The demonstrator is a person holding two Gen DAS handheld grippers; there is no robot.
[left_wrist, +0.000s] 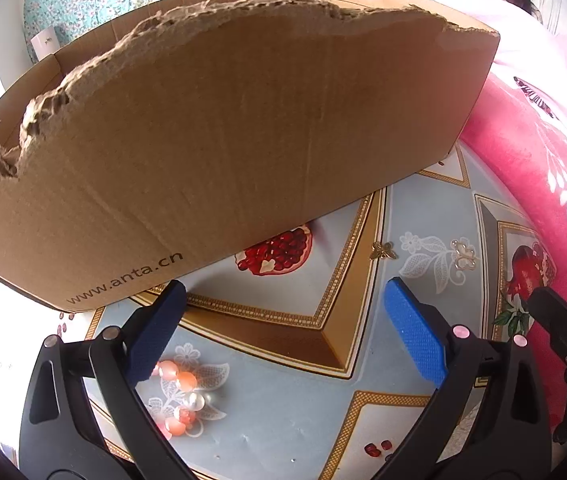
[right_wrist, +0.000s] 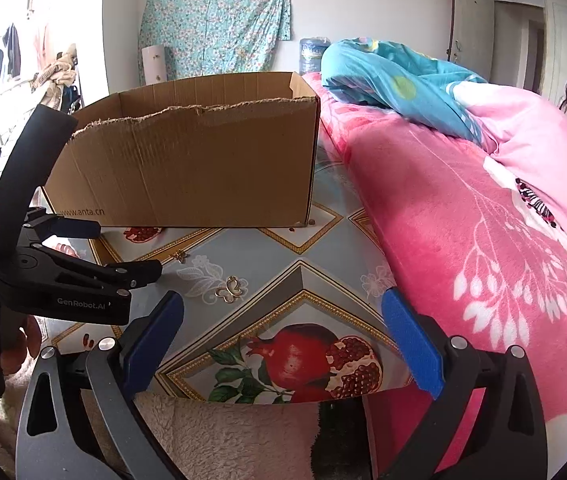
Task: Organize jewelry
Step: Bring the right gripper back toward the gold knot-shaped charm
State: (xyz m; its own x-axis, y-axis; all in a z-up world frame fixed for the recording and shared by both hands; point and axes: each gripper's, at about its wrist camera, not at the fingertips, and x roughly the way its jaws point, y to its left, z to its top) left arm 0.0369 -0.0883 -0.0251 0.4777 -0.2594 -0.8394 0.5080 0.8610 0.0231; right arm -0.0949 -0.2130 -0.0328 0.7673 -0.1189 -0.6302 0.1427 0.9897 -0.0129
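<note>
Surface: a table covered in a glossy patterned cloth (left_wrist: 283, 392) printed with pomegranates, white lace flowers and gold-bordered diamonds on grey-blue.

Room, left to right in the right wrist view: bright window side with hanging clothes; a teal floral sheet (right_wrist: 219, 20) pinned to the white wall; a water jug behind the bed; a blue quilt (right_wrist: 395, 80); a pink floral blanket (right_wrist: 483, 240) touching the table's right edge; a door at far right.

Item 1. Cardboard box (left_wrist: 219, 136), open-topped, near wall torn ragged along its top, printed "www.anta.cn". Stands at the back of the table, nearest the left side.

Item 2. Bead bracelet (left_wrist: 181, 400), peach and pearl beads. Lies on the cloth just beside the left finger of the left gripper (left_wrist: 283, 332), partly behind it, outside the gap.

Item 3. Small gold butterfly charm (left_wrist: 382, 251). Lies ahead of the left gripper's fingertips, near the box front.

Item 4. Openwork gold butterfly piece (left_wrist: 463, 254). Lies right of the charm, beyond the right fingertip.

Item 5. Red beads (left_wrist: 377, 448), loose near the left gripper's right finger base.

Left gripper: fingers spread wide, nothing between them.

Right gripper (right_wrist: 283, 336): fingers wide apart, empty, over the table's near edge; the openwork butterfly lies ahead of its left finger.
</note>
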